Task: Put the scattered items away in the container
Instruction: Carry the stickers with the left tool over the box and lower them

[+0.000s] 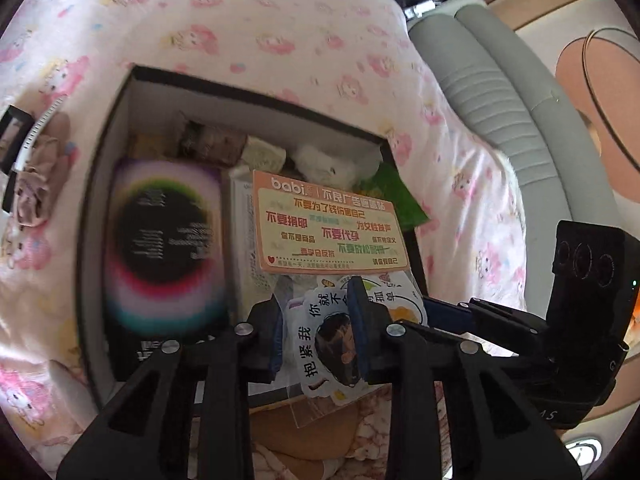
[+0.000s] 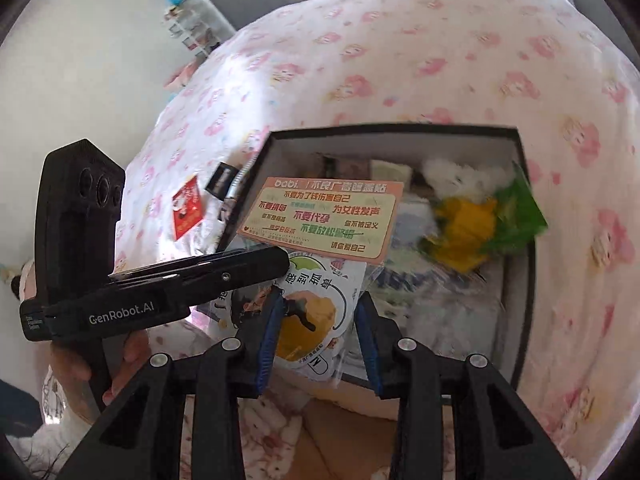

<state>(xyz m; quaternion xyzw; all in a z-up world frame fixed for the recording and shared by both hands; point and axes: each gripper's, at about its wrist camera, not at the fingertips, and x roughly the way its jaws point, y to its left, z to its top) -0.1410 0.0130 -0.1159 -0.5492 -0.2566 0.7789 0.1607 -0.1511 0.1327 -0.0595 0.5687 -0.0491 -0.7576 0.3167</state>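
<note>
A black-rimmed box [image 1: 256,94] [image 2: 400,130] lies on the pink patterned bedspread and holds several items. A clear sticker pack with an orange header card [image 1: 328,224] [image 2: 320,212] hangs over the box's near edge. My left gripper [image 1: 316,320] is shut on the pack's lower sticker sheets [image 1: 332,340]; its black body also shows in the right wrist view [image 2: 192,280]. My right gripper [image 2: 316,328] is open, its blue pads either side of the same pack's lower end [image 2: 308,316]. Its body shows in the left wrist view [image 1: 580,320].
In the box lie a dark book with a rainbow ring [image 1: 164,240], a white plush [image 1: 336,164] [image 2: 464,180], a green packet [image 2: 520,216] and a yellow item [image 2: 464,232]. On the bedspread left of the box lie a red card [image 2: 188,210], a beige cloth [image 1: 36,184] and a small black case [image 1: 12,136].
</note>
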